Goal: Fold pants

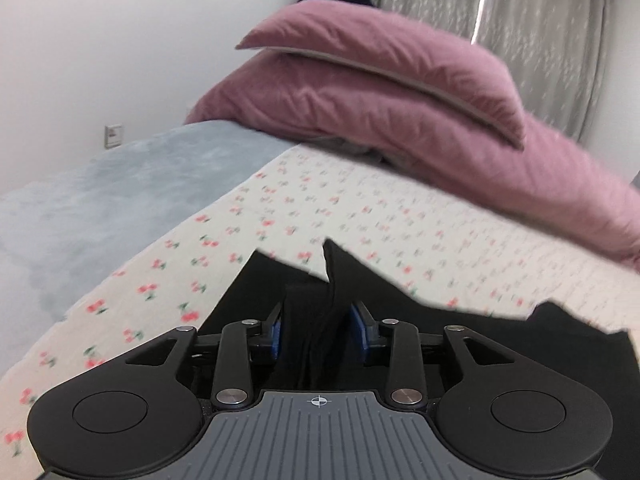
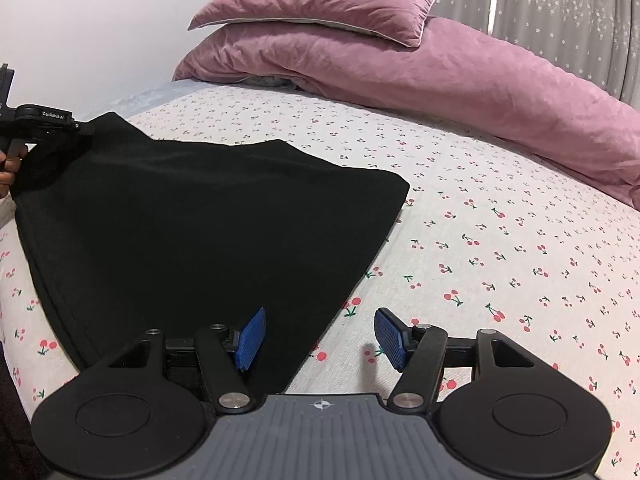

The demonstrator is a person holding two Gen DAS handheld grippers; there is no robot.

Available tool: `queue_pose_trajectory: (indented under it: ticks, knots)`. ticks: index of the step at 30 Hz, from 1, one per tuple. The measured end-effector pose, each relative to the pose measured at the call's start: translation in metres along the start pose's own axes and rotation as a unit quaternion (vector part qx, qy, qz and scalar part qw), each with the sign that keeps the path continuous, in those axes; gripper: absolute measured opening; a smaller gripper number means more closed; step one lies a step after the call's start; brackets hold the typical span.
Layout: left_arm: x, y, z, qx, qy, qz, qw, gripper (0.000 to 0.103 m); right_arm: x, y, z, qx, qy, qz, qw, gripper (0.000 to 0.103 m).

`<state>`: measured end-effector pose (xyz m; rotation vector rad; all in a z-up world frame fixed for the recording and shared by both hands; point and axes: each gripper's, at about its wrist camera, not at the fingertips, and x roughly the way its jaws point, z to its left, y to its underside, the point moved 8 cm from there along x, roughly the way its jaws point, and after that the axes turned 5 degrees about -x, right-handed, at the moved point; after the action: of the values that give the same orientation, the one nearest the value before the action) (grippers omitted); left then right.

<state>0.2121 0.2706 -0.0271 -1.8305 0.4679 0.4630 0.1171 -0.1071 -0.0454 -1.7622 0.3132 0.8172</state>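
Black pants lie folded flat on the cherry-print bed sheet. In the left wrist view a raised fold of the pants stands between the blue pads of my left gripper, whose jaws are apart and not pressing on the cloth. The right wrist view shows that left gripper at the pants' far left corner, held by a hand. My right gripper is open just above the sheet at the pants' near right corner, its left finger over the cloth and nothing gripped.
A pink pillow rests on a bunched pink duvet along the far side of the bed. A blue-grey blanket covers the left part. Behind are a white wall and a grey curtain.
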Motion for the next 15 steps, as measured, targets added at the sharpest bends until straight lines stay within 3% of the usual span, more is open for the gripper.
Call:
queue_pose_trajectory:
  ticks: [4, 7, 9, 12, 15]
  knots:
    - [0.005, -0.008, 0.007, -0.023, 0.045, -0.038, 0.998, 0.033, 0.002, 0.002, 0.0, 0.002, 0.004, 0.004, 1.0, 0.06]
    - [-0.002, -0.01, 0.011, -0.048, 0.091, -0.08, 0.9914, 0.033, 0.003, 0.003, 0.001, 0.001, 0.005, 0.005, 1.0, 0.06]
    - [-0.005, -0.011, 0.015, -0.055, 0.093, -0.086, 0.9905, 0.034, 0.003, 0.002, 0.002, 0.0, 0.006, 0.004, 1.0, 0.06]
    - [-0.006, -0.011, 0.025, -0.044, 0.034, -0.088, 0.9945, 0.035, 0.003, 0.0, 0.002, 0.001, 0.009, 0.0, 1.0, 0.06]
    - [-0.009, -0.01, 0.034, -0.01, -0.066, -0.082, 0.9944, 0.035, 0.002, -0.003, 0.001, 0.0, 0.012, -0.007, 1.0, 0.06]
